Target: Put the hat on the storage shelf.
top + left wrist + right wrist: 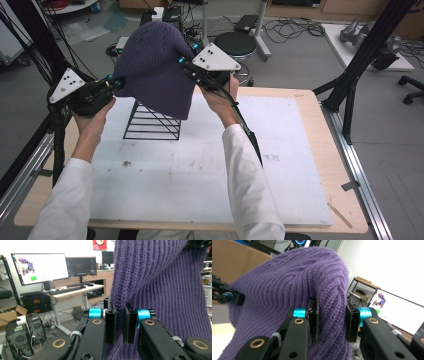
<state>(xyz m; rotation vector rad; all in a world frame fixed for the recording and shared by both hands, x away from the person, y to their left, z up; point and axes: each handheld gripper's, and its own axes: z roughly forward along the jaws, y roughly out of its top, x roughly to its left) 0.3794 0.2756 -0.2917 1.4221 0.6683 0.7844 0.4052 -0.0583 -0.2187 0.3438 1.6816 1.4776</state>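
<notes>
A purple ribbed knit hat (155, 67) hangs in the air above a black wire rack (152, 121) on the table, its lower edge draping over the rack's top. My left gripper (116, 84) is shut on the hat's left edge; the left gripper view shows the knit (155, 285) pinched between the jaws at my left gripper (120, 326). My right gripper (186, 64) is shut on the hat's right side; a thick fold of knit (287, 287) sits between the pads at my right gripper (332, 318). The other gripper (224, 296) shows at the left of the right gripper view.
A white board (210, 165) covers most of the wooden table (320, 130). Black frame posts (360, 55) stand at the right and left. A stool (235, 45) and cables lie on the floor beyond the table.
</notes>
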